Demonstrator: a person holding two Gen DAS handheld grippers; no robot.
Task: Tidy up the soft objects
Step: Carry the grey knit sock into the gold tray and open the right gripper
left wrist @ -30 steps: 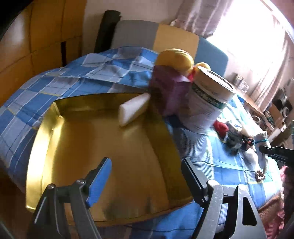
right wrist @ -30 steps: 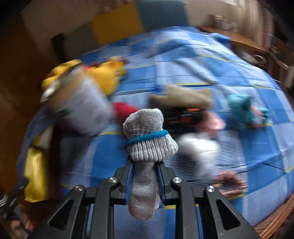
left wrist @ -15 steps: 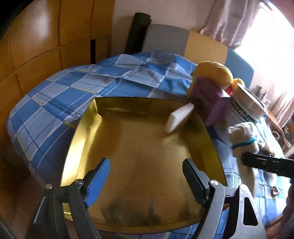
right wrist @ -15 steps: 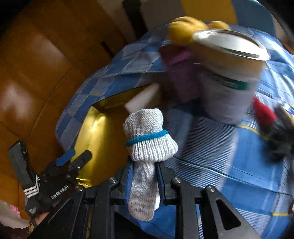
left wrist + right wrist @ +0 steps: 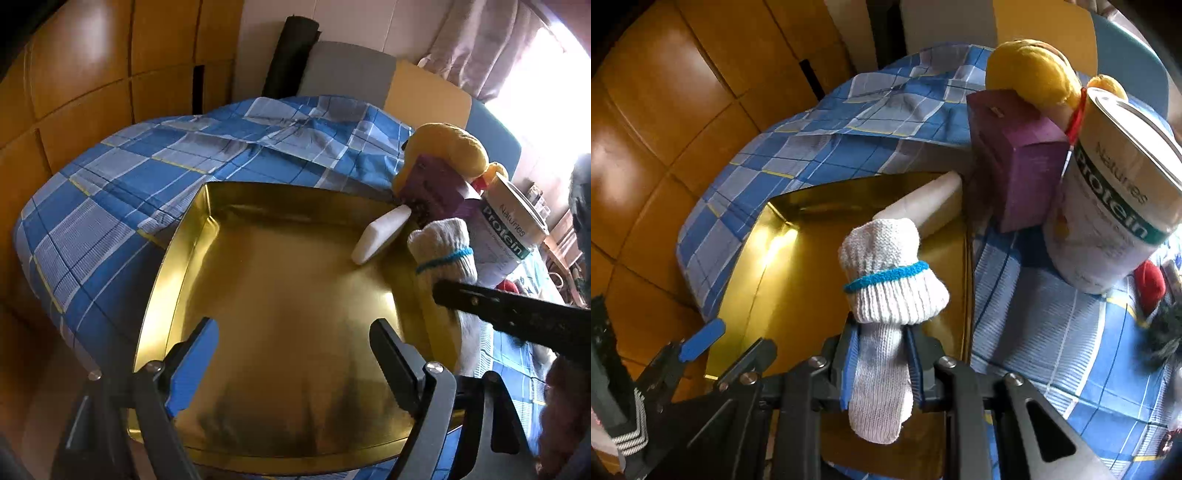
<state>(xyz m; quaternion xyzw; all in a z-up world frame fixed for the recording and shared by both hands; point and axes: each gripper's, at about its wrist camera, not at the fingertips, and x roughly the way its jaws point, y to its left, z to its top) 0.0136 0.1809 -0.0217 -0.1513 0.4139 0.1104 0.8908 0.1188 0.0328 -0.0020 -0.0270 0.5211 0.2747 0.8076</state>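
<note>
My right gripper (image 5: pixel 881 354) is shut on a white knitted sock (image 5: pixel 886 280) with a blue band, holding it above the right edge of a gold tray (image 5: pixel 768 280). The sock (image 5: pixel 441 251) also shows in the left wrist view, beside the tray's right rim (image 5: pixel 413 291). My left gripper (image 5: pixel 291 350) is open and empty over the near part of the tray (image 5: pixel 177 258). A white foam block (image 5: pixel 380 234) leans in the tray's far right corner; it shows in the right wrist view (image 5: pixel 923 206) too.
The tray lies on a blue checked bedcover (image 5: pixel 129 184). Right of it stand a purple box (image 5: pixel 1015 158), a protein tin (image 5: pixel 1115 206) and a yellow plush toy (image 5: pixel 1030 74). A red soft object (image 5: pixel 1150 284) lies past the tin. Wooden panels (image 5: pixel 92 74) lie left.
My right gripper has carried the sock leftwards from the bed's middle to the tray's right edge. The left gripper has stayed open over the tray, with its view shifting a little left.
</note>
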